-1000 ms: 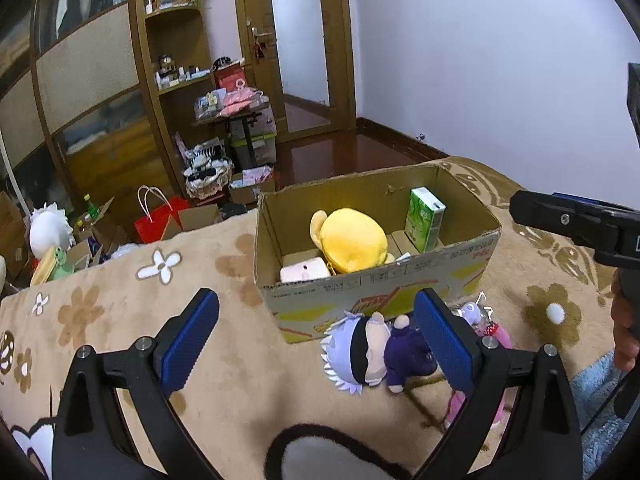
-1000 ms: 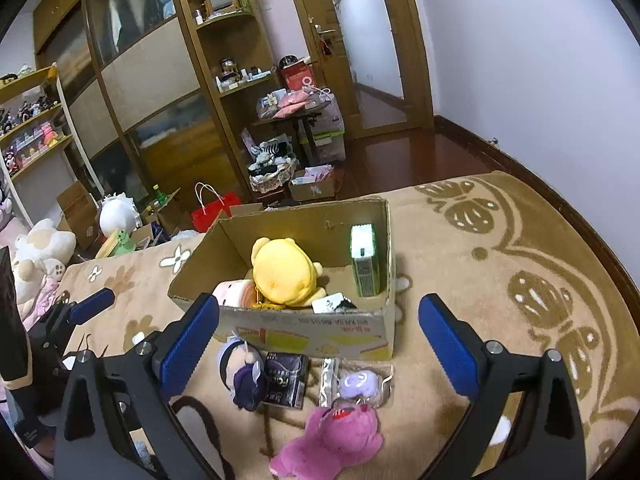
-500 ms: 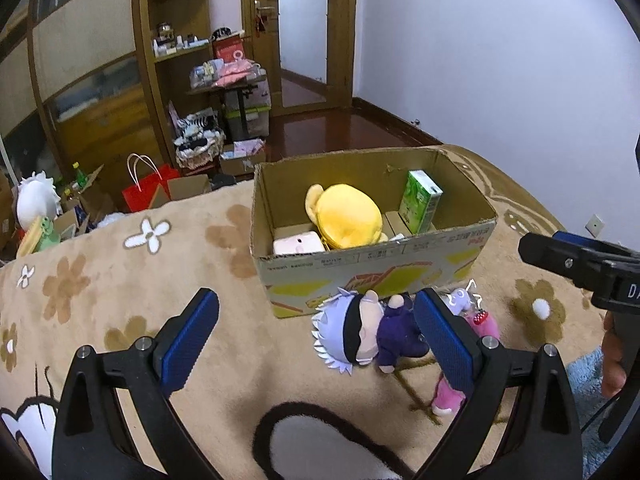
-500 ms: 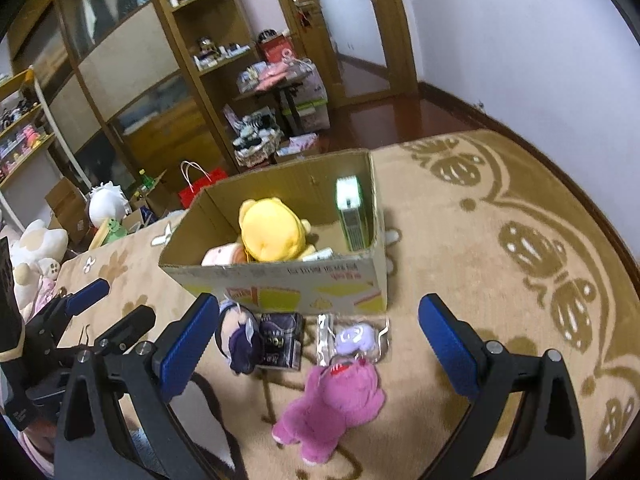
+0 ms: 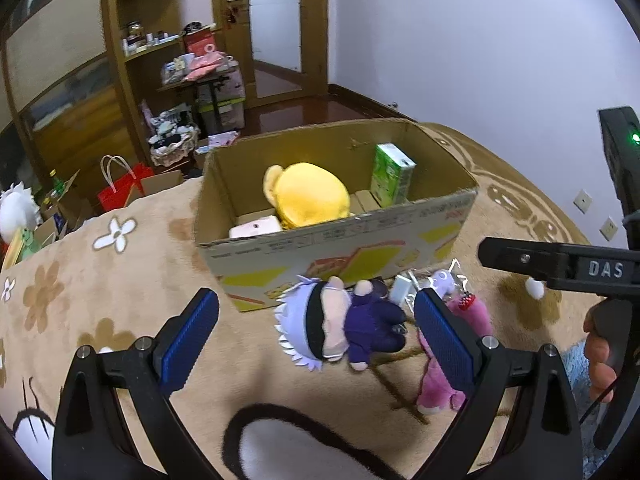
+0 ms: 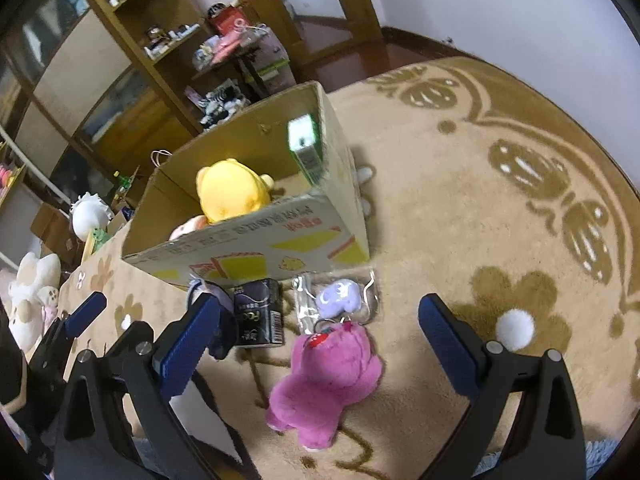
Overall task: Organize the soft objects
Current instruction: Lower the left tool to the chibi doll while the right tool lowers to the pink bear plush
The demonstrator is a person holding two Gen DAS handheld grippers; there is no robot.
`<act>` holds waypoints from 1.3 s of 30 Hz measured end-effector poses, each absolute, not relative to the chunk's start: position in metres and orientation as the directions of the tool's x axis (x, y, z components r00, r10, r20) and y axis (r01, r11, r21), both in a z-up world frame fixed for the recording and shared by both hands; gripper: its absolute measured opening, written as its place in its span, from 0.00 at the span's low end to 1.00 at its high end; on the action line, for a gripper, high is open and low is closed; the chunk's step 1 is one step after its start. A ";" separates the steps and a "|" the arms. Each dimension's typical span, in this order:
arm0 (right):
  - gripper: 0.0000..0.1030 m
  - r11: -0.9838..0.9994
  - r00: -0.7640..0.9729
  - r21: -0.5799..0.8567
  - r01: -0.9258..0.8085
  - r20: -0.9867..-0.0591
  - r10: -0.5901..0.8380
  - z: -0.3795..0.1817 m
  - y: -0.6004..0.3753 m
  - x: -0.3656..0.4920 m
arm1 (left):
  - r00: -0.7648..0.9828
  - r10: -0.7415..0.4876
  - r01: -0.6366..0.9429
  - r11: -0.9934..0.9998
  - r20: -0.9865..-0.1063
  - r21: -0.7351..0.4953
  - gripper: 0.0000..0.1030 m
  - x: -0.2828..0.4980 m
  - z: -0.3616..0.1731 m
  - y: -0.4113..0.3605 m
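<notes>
**Risk: wrong grab in the cluster by the box**

Both grippers gape empty: left gripper (image 5: 316, 334) over the white-haired doll (image 5: 320, 326), right gripper (image 6: 320, 332) over the pink plush (image 6: 326, 380). Black carton (image 6: 258, 312) and bagged purple charm (image 6: 338, 298) lie just beside; either could get pinched too. Cardboard box (image 5: 340, 240), far side, holds yellow plush (image 5: 310, 198), green carton (image 5: 390, 174).

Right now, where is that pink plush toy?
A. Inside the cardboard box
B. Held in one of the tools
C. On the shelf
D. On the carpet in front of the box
D: the pink plush lies on the carpet in front of the box, between the right tool's open fingers but untouched.
</notes>
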State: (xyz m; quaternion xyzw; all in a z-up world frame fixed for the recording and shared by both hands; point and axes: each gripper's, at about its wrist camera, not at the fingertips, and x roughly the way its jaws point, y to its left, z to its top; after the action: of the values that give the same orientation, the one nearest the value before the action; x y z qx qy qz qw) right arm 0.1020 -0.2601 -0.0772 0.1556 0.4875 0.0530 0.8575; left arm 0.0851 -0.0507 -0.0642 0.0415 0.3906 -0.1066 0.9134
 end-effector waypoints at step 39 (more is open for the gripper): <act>0.99 0.938 0.263 0.304 0.164 -0.930 0.255 -0.156 -0.250 0.124 | 0.555 -0.054 0.298 0.945 -0.830 0.137 0.95 0.118 -0.135 -0.093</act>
State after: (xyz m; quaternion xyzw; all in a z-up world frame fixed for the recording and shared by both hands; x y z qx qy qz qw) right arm 0.1242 -0.2503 -0.1563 0.1729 0.6062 0.0294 0.7757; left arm 0.1179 -0.0932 -0.1354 0.1321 0.4609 -0.1010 0.8718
